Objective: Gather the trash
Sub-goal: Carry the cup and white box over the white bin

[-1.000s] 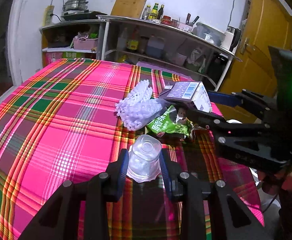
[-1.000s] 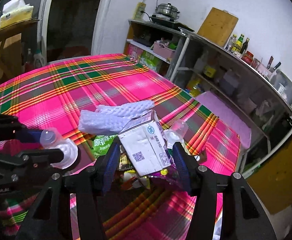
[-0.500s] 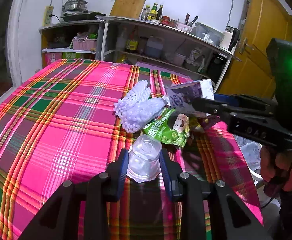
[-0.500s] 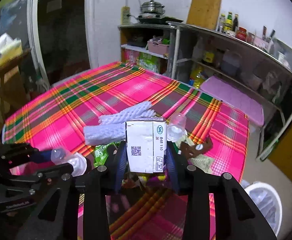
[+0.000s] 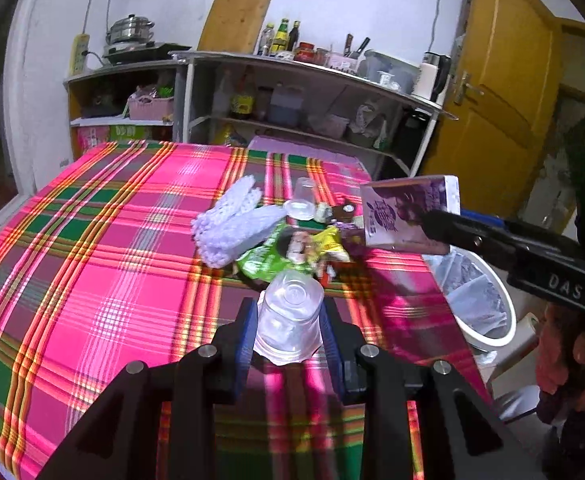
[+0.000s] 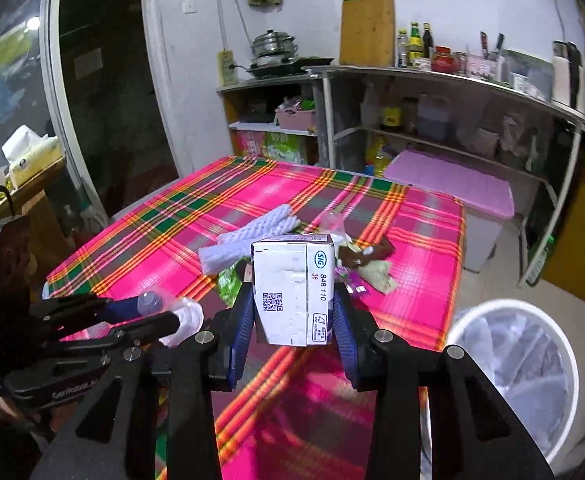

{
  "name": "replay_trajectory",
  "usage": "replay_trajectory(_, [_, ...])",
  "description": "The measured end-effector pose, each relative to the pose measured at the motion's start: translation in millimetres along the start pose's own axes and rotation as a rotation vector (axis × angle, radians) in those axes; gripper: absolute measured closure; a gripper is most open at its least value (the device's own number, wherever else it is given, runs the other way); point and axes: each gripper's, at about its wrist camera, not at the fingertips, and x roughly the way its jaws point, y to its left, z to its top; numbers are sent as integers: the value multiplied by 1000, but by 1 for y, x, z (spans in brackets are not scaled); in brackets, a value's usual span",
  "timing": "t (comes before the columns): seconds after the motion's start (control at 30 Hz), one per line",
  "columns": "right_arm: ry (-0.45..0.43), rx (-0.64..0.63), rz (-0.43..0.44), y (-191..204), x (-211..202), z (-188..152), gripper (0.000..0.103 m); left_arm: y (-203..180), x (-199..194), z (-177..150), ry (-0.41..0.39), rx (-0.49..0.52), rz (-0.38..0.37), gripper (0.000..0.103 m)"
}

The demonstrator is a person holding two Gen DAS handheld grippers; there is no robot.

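Trash lies in a loose heap on the desk (image 5: pixel 92 264), which wears a pink plaid cloth: white foam netting (image 5: pixel 232 220), a green snack bag (image 5: pixel 268 258), a clear cup (image 5: pixel 302 202) on its side and a few small wrappers (image 5: pixel 328 240) touching one another.

Two pieces are off the heap. A crumpled clear cup (image 5: pixel 290 318) sits squarely between the jaws of the left gripper (image 5: pixel 288 332), its base pointing forward, both blue pads pressed against its sides, above the near part of the cloth. The right wrist view shows this cup (image 6: pixel 180 314) from the side, clamped at the tips.

A carton (image 6: pixel 294 288) stands between the jaws of the right gripper (image 6: pixel 294 316), clenched on its two side faces, its white end with a QR code facing the camera. In the left wrist view the carton (image 5: pixel 406 214) shows its purple face and hangs in the air past the desk's right edge, above and just beside a white bin (image 5: pixel 488 308) lined with a clear bag. That bin (image 6: pixel 512 380) stands on the floor close to the desk corner.
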Motion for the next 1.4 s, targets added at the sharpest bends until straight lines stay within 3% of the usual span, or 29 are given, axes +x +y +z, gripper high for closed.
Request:
replay_trajectory(0.6, [-67, 130, -96, -37, -81, -47, 64, -80, -21, -1, -19, 135, -101, 71])
replay_trajectory(1.07, [-92, 229, -197, -87, -117, -74, 64, -154, -1, 6, -5, 243, -200, 71])
replay_trajectory(1.4, [-64, 289, -263, -120, -117, -92, 64, -187, 27, 9, 23, 276, -254, 71])
